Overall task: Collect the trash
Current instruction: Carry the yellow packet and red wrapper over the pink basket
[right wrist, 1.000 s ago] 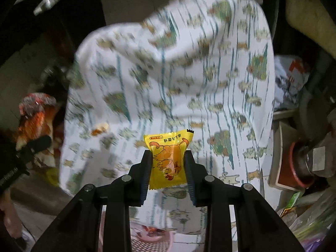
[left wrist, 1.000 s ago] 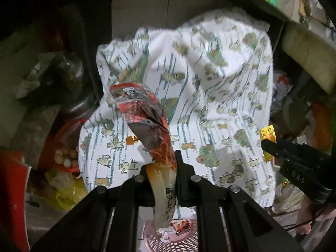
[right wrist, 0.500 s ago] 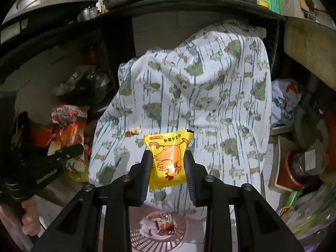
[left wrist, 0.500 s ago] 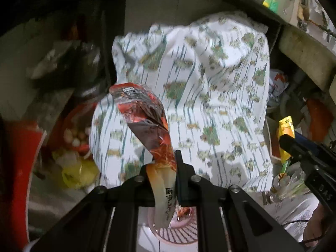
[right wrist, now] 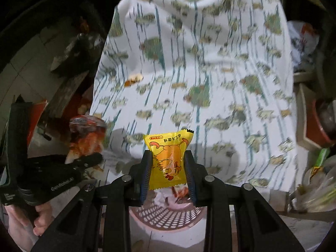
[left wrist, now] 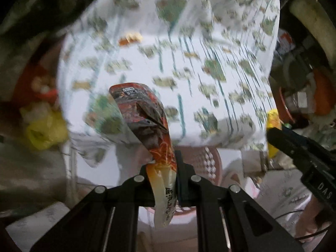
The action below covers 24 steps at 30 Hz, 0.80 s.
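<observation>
Left gripper: jaws clamped, fingers pointing forward. Right gripper: jaws clamped, held level beside it. A bare hand grips the left handle.

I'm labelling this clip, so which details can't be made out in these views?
- Pink perforated plastic basket: contents mostly hidden by the yellow chicken-print snack packet in the right gripper.
- Small orange scrap on the patterned white cloth: motion-blurred, left wrist view.

Motion blur smears the patterned cloth in the left wrist view, and beneath it the pink basket is mostly hidden, its contents too obscured to identify.
</observation>
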{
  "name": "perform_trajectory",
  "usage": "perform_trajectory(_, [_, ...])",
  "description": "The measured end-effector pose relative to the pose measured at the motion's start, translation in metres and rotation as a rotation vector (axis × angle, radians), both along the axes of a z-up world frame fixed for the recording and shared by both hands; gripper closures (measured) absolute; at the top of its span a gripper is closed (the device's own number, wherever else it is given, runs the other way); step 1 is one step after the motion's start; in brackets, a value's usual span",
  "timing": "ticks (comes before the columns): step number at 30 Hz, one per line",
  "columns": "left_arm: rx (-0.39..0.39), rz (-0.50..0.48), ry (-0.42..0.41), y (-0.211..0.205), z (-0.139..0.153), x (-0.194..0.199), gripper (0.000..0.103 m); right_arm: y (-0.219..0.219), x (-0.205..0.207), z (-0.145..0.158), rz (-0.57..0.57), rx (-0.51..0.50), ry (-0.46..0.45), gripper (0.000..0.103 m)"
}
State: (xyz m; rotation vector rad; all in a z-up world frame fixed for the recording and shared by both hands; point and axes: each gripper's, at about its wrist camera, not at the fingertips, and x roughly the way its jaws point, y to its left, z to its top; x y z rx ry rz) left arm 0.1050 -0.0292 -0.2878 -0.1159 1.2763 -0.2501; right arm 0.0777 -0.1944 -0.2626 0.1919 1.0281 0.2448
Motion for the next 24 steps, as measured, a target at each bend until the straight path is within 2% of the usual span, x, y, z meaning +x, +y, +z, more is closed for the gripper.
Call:
perform_trajectory(2, [0.0,0.006,0.061,-0.002,-0.019,-0.002,0.092,0.005,0.0,-0.016,0.011,0.001,0.023,0.07])
perform_trajectory(6, [0.097,-0.022,0.16,-0.012,-0.064,-0.01,0.092,0.009,-0.001,-0.06,0.012,-0.013,0.131,0.07])
perform_trajectory(10, [0.108,-0.028,0.215,-0.018,-0.092,-0.005,0.092,0.016,0.005,-0.094,0.032,-0.065,0.19,0.07])
perform_trajectory(17, [0.103,-0.035,0.264,-0.025,-0.12,0.0,0.092,0.02,0.01,-0.135,0.057,-0.126,0.232,0.07])
perform_trajectory(24, [0.098,-0.033,0.29,-0.025,-0.129,-0.002,0.092,0.022,0.007,-0.158,0.061,-0.117,0.27,0.07])
